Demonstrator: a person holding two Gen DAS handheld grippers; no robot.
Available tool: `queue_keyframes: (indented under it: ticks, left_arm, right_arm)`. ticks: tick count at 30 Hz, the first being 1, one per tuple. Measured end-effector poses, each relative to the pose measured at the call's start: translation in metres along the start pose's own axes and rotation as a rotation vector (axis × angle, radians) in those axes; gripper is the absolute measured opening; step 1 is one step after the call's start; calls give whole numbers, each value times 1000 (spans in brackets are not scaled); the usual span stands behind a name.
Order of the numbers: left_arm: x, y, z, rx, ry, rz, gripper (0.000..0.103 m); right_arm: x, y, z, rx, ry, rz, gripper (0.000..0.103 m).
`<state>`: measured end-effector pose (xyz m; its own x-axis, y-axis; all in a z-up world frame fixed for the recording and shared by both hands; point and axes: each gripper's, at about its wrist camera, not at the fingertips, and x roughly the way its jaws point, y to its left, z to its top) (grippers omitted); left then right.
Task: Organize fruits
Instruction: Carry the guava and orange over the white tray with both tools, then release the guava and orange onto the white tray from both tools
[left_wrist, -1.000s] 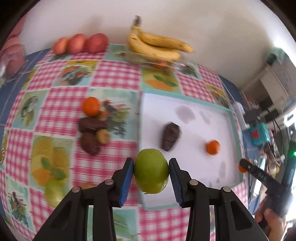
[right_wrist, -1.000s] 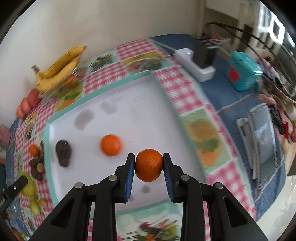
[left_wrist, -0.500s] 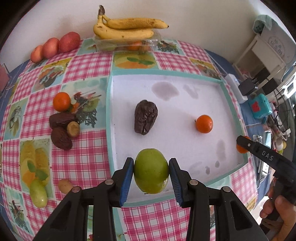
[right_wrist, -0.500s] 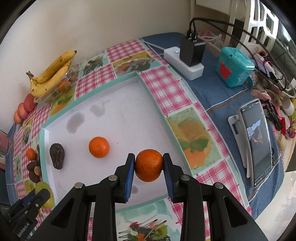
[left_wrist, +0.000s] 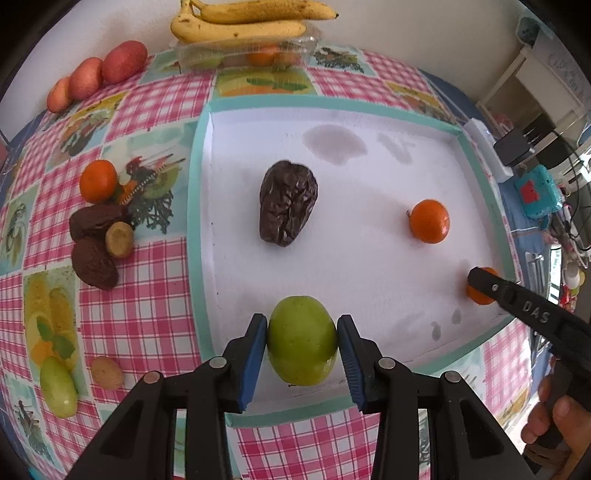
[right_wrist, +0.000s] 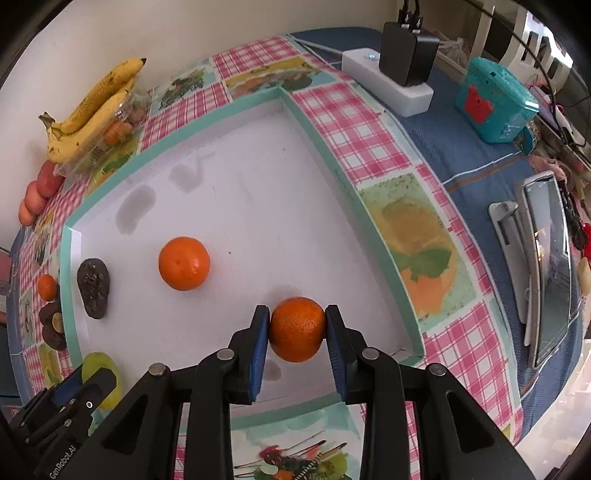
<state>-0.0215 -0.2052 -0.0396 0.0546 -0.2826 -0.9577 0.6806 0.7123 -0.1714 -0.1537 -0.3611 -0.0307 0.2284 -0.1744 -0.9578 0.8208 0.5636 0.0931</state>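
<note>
The left tool (left_wrist: 301, 345) gripped a green apple (left_wrist: 301, 339) between its blue pads, poised over the white tray (left_wrist: 369, 280) near its 6 o'clock rim. On the tray lay a wrinkled dark avocado (left_wrist: 287, 202) toward 11 o'clock and a loose tangerine (left_wrist: 429, 220) toward 2 o'clock. The right tool (right_wrist: 296, 332) clamped another tangerine (right_wrist: 296, 329) — low over the tray's 4 o'clock corner. Bananas (left_wrist: 243, 22) sat on a clear plastic box at the table's (left_wrist: 140, 317) 12 o'clock edge.

White wall (left_wrist: 406, 33) behind table; checked tablecloth (left_wrist: 147, 314).
</note>
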Motion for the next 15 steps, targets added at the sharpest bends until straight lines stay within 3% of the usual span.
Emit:
queue_keyframes:
  ticks: [10,12,14,15]
  left_arm:
    - [6,-2,1,-11,-8,-2,44]
    - [5,0,1,-18,-8,1,49]
    - [2,1,1,-25,-14,0,70]
    - [-1,2,1,-29,-20,-7,70]
  right_arm:
    - [4,4,2,0,2,-20,33]
    - [6,4,2,12,11,-22,40]
    - [7,1,2,25,16,-20,55]
    - [7,-1,2,32,15,-19,56]
